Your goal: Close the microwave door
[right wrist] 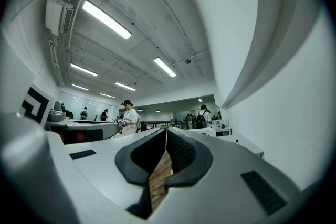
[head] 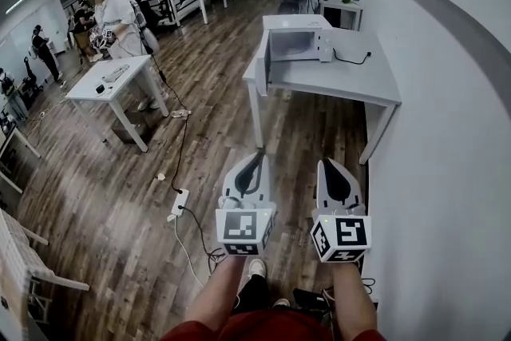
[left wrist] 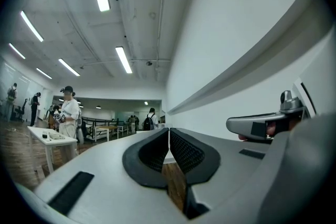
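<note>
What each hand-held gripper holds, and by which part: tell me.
Nothing is held. The left hand-held gripper and the right hand-held gripper are both shut with nothing between their jaws, well short of the microwave, whose door stands open.

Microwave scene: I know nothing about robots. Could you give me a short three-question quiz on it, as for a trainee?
1. True or false: the microwave has its door already shut.
2. The left gripper and right gripper are: A) both shut and empty; B) both wide open; C) touching the microwave.
3. Fill in: the microwave stands on a grey ___.
Key: 1 false, the door stands open; 2 A; 3 table.
</note>
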Motion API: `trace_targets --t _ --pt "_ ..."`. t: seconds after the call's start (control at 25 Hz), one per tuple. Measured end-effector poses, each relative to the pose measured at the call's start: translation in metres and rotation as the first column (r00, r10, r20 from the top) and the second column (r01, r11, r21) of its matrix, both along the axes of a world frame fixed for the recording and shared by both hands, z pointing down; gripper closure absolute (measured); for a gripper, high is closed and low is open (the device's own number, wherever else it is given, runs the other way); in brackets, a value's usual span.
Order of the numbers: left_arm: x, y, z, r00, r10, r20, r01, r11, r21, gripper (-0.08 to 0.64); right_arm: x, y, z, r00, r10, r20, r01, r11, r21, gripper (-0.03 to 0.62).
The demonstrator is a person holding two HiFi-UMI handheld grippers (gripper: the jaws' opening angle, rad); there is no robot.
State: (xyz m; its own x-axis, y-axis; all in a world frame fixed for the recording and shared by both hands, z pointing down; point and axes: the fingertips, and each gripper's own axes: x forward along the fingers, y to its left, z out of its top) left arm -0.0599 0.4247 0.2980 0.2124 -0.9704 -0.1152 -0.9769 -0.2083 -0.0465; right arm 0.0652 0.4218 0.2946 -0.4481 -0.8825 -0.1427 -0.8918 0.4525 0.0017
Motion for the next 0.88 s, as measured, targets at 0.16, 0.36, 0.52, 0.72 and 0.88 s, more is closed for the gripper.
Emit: trace_targets --t 0.16,0.36,0.52,0.72,0.88 --pt "-0.014 -0.034 0.001 1.0 0.008 -0.014 -0.008 1.0 0.011 0.529 -0.014 -0.034 0.004 1.0 0.012 -0.022 -0.012 1.0 0.004 0.565" --pt "-0.049 -0.075 -0.005 0.999 0.004 -0.037 -0.003 1.0 0.012 0.529 -0.044 -0.069 -0.005 0.998 0.032 -0.061 -0.031 0.999 0.018 0.565" --pt "-0.074 -0.109 -0.007 0.999 0.008 -0.036 -0.007 1.0 0.023 0.529 -0.072 -0.105 -0.014 0.997 0.032 -0.07 -0.03 0.999 0.036 0.565" --pt "-0.109 -0.146 -0.007 0.999 0.013 -0.04 -0.012 1.0 0.022 0.529 -0.107 -0.144 -0.021 0.997 0.031 -0.072 -0.028 0.998 0.051 0.565" --pt "-0.133 -0.175 -0.008 0.999 0.021 -0.037 -0.02 0.999 0.028 0.529 -0.131 -0.172 -0.022 0.997 0.038 -0.069 -0.034 0.998 0.057 0.565"
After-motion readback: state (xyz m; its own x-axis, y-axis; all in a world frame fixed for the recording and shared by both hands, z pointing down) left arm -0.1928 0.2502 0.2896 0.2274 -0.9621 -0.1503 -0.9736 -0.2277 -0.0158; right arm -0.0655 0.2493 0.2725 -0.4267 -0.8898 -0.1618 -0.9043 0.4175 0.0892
